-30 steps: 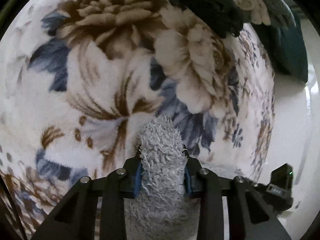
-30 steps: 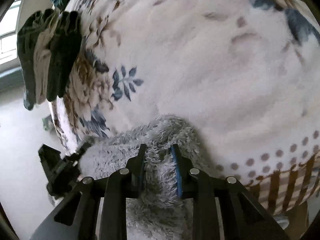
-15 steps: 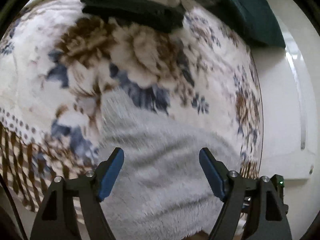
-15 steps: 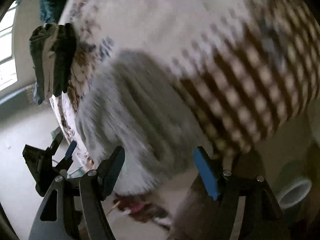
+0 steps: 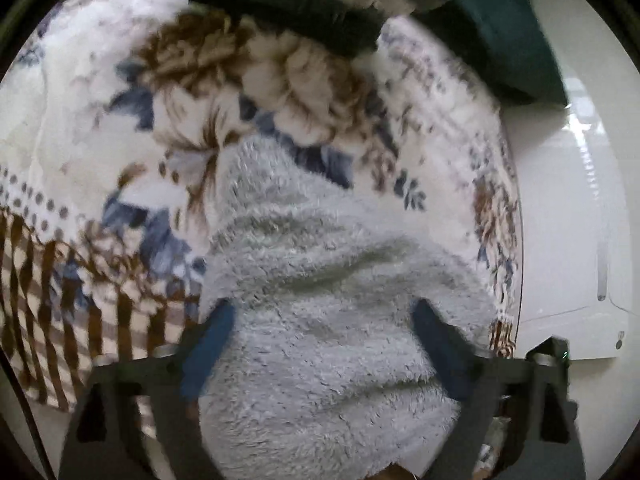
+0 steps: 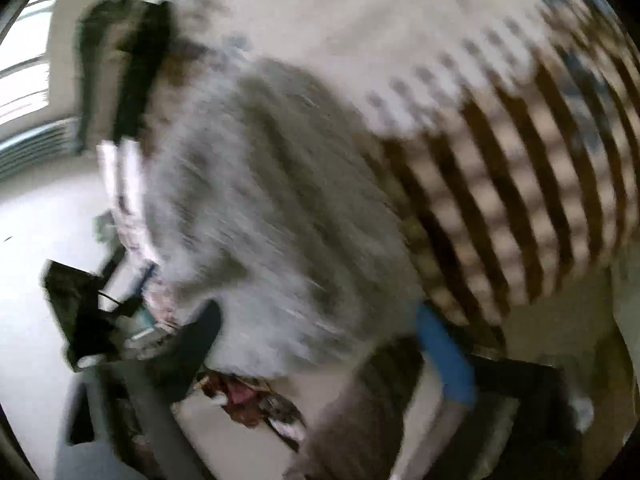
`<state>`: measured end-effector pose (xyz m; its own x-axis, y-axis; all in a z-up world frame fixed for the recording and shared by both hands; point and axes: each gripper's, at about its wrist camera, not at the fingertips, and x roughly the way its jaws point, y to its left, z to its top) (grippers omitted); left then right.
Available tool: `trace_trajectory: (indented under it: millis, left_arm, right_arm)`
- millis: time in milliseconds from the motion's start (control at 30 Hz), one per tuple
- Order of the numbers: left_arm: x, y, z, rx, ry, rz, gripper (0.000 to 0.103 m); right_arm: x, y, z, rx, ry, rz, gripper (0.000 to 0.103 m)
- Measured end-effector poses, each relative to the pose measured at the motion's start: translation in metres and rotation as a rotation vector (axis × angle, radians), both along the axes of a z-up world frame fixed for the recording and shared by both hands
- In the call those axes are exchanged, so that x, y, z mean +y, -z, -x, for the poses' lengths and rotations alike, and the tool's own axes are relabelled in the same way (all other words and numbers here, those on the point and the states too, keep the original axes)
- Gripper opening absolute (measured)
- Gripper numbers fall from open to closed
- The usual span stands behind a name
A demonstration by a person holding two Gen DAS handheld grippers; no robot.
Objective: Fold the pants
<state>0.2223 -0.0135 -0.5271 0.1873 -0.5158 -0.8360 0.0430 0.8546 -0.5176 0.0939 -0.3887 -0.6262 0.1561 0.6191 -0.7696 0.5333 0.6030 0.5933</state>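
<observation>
Pants (image 5: pixel 320 320) now released, between spread jaws

Floral blanket (image 5: pixel 120 128) carries fuzzy grey pants (image 5: pixel 320 320) and folded clothes (image 5: pixel 288 12).

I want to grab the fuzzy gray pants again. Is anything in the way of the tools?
No, nothing visible. The fuzzy gray pants lie on the flowered blanket, right in front of the open left tool and open right tool.
</observation>
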Motion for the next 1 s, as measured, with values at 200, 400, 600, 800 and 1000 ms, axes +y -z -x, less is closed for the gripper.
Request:
trace_trajectory:
  millis: [200, 400, 600, 800, 1000]
  left_arm:
    - [0.029, 0.036, 0.009, 0.021, -0.056, 0.092, 0.102]
    - [0.042, 0.109, 0.006, 0.219, -0.085, 0.229, 0.102]
    - [0.042, 0.125, 0.003, 0.231, -0.106, 0.300, 0.090]
    - [0.037, 0.092, 0.004, 0.162, -0.083, 0.398, 0.038]
    - [0.030, 0.041, 0.002, 0.111, -0.048, 0.410, 0.036]
  right_arm:
    - [-0.001, 0.034, -0.048, -0.061, -0.065, 0.044, 0.101]
    - [-0.003, 0.099, -0.072, -0.015, -0.074, -0.140, 0.103]
    - [0.002, 0.109, -0.072, -0.032, -0.115, -0.202, 0.099]
    - [0.006, 0.093, -0.066, -0.080, -0.069, -0.228, 0.052]
    - [0.002, 0.041, -0.055, -0.164, -0.049, -0.235, 0.049]
